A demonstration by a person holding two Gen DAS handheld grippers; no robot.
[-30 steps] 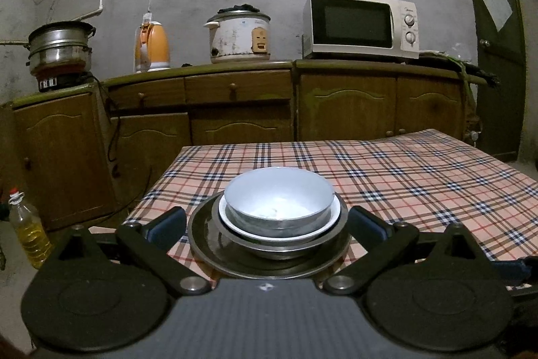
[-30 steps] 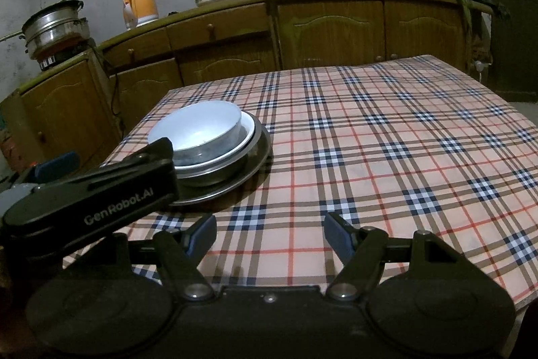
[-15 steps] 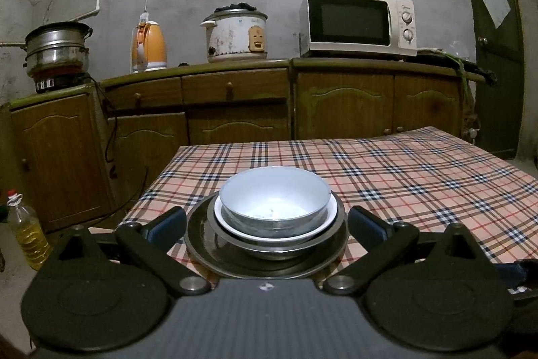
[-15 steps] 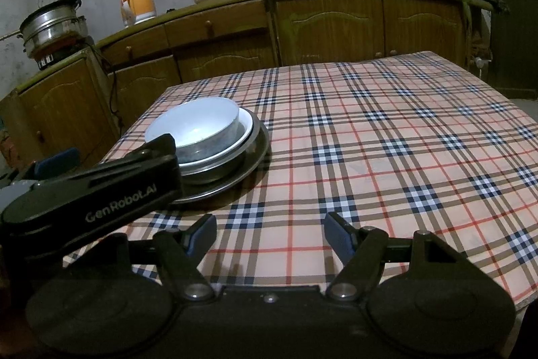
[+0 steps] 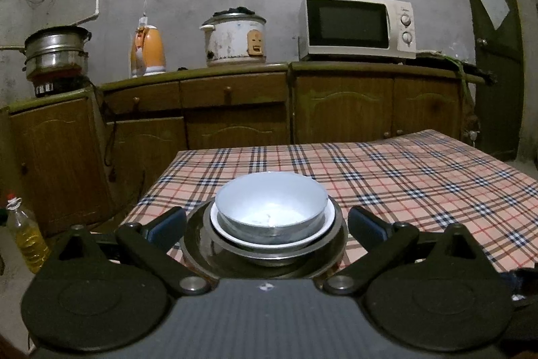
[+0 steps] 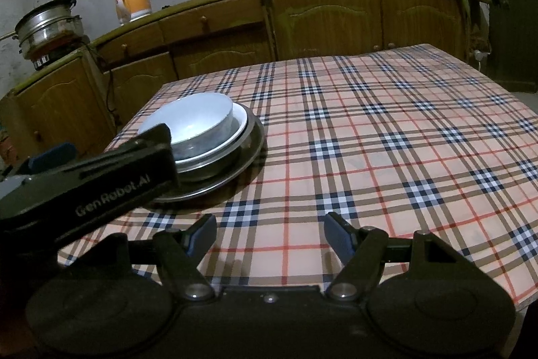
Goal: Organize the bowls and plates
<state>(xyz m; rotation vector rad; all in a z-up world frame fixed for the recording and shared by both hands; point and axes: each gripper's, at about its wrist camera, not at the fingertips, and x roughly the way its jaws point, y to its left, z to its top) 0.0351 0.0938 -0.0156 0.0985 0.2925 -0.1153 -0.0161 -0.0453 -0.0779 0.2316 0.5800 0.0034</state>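
Observation:
A stack of dishes stands near the table's near left corner: a pale blue bowl point(image 5: 271, 203) on a white plate point(image 5: 328, 217), in a metal bowl, on a wide metal plate point(image 5: 198, 244). My left gripper point(image 5: 265, 224) is open, its fingers on either side of the stack and not touching it. In the right wrist view the blue bowl point(image 6: 198, 116) and metal plate point(image 6: 250, 150) lie to the left, partly hidden by the left gripper's body. My right gripper point(image 6: 270, 232) is open and empty over the tablecloth near the front edge.
The plaid tablecloth point(image 6: 386, 140) covers the table. Wooden cabinets point(image 5: 235, 110) behind carry a microwave point(image 5: 356, 24), rice cooker point(image 5: 235, 37), orange kettle point(image 5: 148, 51) and steel pot point(image 5: 55, 52). An oil bottle point(image 5: 25, 238) stands on the floor at left. A dark door point(image 5: 497, 56) is at right.
Both grippers have drawn back and risen slightly from the stack. The dishes have not moved and both grippers stay open.

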